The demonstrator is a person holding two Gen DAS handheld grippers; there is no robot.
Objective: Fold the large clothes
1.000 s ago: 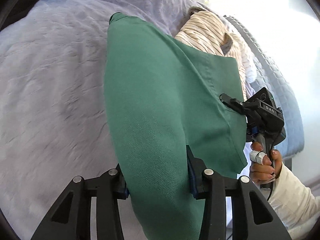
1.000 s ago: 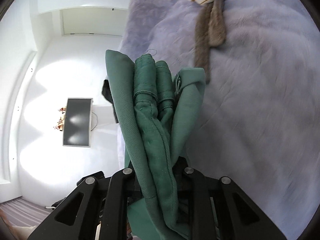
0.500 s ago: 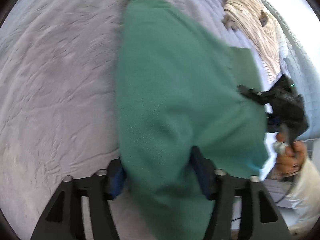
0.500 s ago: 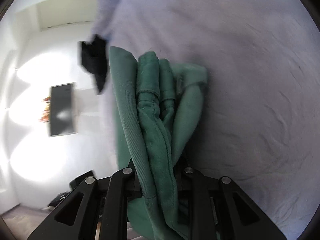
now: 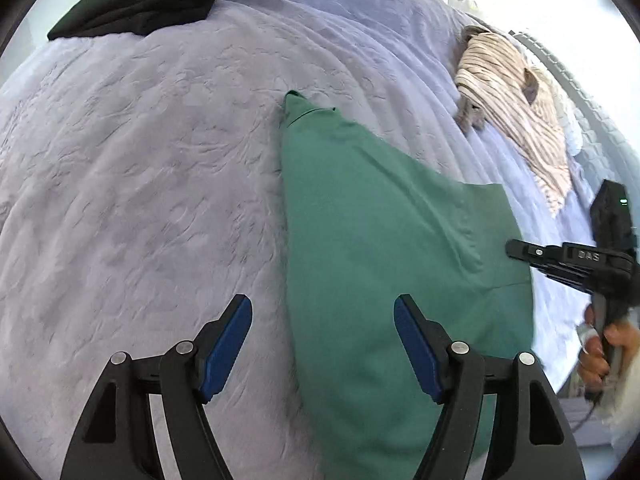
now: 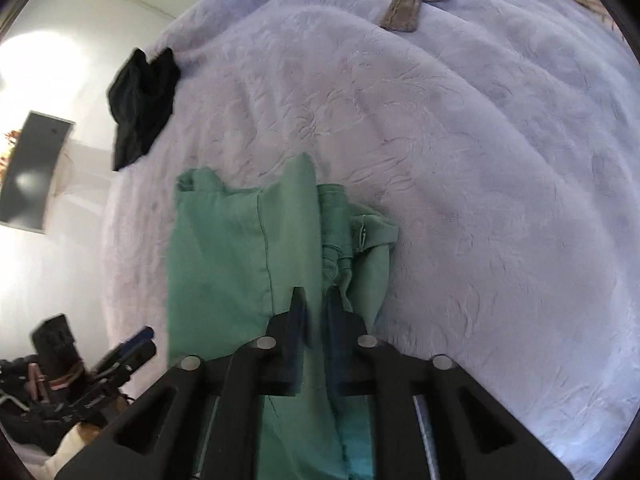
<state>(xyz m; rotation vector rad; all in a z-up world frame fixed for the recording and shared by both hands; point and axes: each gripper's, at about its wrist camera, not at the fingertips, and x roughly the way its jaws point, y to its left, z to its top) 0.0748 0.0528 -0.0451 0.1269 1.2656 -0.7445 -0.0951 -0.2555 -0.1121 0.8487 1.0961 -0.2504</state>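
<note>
Left wrist view shows the green garment (image 5: 384, 264) laid on the lilac bedspread (image 5: 140, 200), folded lengthwise and tapering away from the camera. The left gripper (image 5: 323, 342) has just been opening; its blue pads stand spread, clear of the cloth beneath. The right gripper (image 6: 316, 316) has just been closing, its fingers near together with a bunched edge of cloth apparently between them. The step looks like setting down a fold; next likely calls for releasing, then regripping one end.
</note>
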